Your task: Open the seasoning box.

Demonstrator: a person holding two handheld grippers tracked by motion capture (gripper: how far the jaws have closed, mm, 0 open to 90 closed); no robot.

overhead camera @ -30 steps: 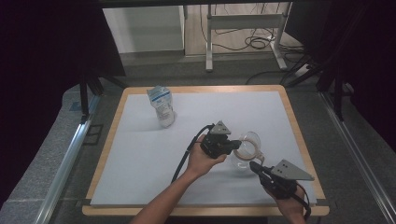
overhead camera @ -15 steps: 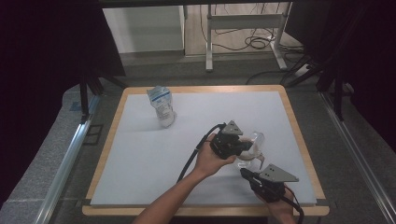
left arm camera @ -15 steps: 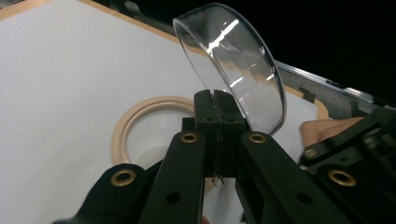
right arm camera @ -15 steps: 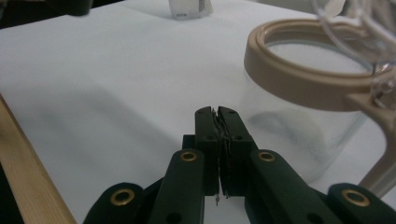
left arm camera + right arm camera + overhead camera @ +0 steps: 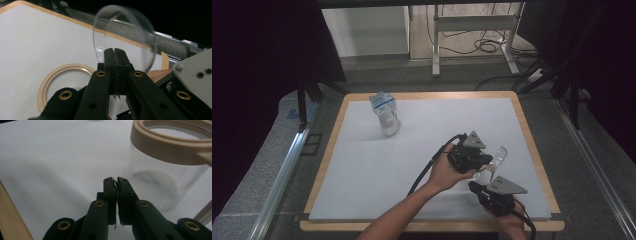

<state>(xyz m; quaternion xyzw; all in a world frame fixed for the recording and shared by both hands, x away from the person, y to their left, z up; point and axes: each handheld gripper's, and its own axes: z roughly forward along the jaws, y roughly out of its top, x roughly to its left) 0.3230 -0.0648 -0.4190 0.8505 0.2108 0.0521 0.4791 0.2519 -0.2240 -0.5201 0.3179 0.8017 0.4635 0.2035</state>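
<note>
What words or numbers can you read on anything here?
White and blue printed pouch standing on the white table mat: it carries print, too small and blurred to read.
Clear glass jar with a tan ring rim: no text.
Clear plastic dome lid: no text.

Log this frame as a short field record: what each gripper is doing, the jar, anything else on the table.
left gripper: shut on clear domed lid, pinching its rim, lid lifted off the jar
right gripper: shut, nothing between its fingers, low beside the jar
jar: clear, upright, tan ring at its mouth, open, a little white stuff at the bottom
pouch: blue and white, upright, far left of the table
table: white top, wooden edge
</note>
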